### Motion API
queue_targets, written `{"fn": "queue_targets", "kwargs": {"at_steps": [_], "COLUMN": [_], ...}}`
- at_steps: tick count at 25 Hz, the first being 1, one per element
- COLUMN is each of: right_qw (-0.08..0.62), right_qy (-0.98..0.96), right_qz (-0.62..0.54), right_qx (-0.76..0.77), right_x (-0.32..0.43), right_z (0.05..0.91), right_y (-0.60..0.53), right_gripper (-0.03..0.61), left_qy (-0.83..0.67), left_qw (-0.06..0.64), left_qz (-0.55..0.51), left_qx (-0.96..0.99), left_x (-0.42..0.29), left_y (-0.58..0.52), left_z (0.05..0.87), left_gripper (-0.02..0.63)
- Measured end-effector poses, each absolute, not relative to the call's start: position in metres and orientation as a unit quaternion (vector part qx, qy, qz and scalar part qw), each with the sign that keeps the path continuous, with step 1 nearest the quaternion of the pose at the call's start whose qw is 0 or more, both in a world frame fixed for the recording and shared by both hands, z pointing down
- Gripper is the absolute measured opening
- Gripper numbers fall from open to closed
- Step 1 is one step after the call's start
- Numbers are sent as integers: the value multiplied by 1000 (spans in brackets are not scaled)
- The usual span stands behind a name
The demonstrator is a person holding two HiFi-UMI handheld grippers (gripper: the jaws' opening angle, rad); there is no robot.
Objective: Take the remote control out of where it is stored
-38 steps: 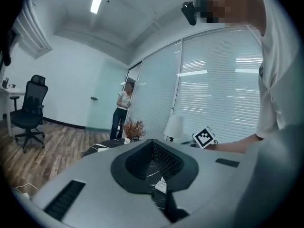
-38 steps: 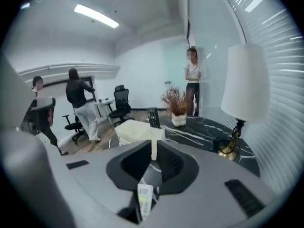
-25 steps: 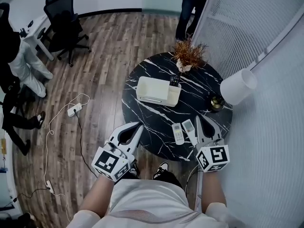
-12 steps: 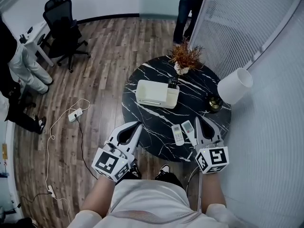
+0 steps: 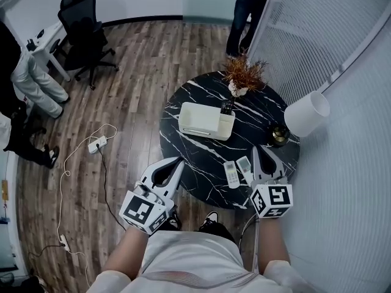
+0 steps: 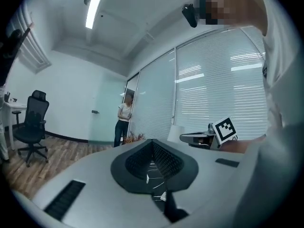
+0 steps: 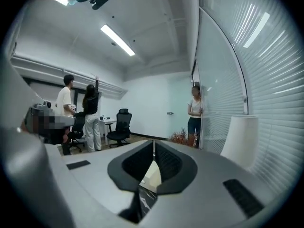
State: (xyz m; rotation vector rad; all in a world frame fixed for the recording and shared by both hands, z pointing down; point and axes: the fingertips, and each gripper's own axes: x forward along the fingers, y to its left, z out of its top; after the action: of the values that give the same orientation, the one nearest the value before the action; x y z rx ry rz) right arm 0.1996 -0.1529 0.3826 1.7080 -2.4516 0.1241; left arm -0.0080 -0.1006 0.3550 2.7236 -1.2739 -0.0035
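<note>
White remotes (image 5: pixel 231 174): two on marble table (image 5: pixel 195 151); left gripper (image 5: pixel 178 163), right gripper (image 5: pixel 261 151) fingers closed, empty

The table (image 5: pixel 183 142) lies ahead of both sets of fingers. Just left of the right gripper's (image 5: pixel 261 149) fingers, two loose remotes (image 5: pixel 231 174) lie side by side on it. Farther ahead of them sits a box (image 5: pixel 201 119), with a remote control (image 5: pixel 226 107) standing in its right end and a plant (image 5: pixel 244 73) behind it. Ahead of the right fingers stands a small pot (image 5: pixel 280 133), with a lamp (image 5: pixel 306 112) to its right. The left gripper's (image 5: pixel 179 162) fingers are at the table's near left edge.
</note>
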Motion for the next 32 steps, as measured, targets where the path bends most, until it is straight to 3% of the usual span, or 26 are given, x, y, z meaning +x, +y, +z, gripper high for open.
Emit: {"fn": "queue_targets", "kwargs": {"at_steps": [5, 10, 17, 32], "right_qw": [94, 122, 151, 192], "right_qy": [-799, -790, -772, -705], "right_qz": [44, 54, 88, 170], "right_qx": [593, 598, 611, 661], "right_x": [198, 189, 168, 164], "right_z": [390, 410, 460, 574], "right_y": [-181, -222, -283, -381], "right_gripper": [23, 163, 261, 311], "left_qy": [-428, -433, -445, -455], "left_qw": [73, 81, 94, 128], "left_qz": [1, 0, 7, 39], "left_qx": [901, 898, 891, 880], "left_x": [-19, -31, -53, -92], "left_y": [-104, -111, -122, -148], "left_z": [356, 360, 373, 408], "left_gripper": [8, 9, 8, 9]}}
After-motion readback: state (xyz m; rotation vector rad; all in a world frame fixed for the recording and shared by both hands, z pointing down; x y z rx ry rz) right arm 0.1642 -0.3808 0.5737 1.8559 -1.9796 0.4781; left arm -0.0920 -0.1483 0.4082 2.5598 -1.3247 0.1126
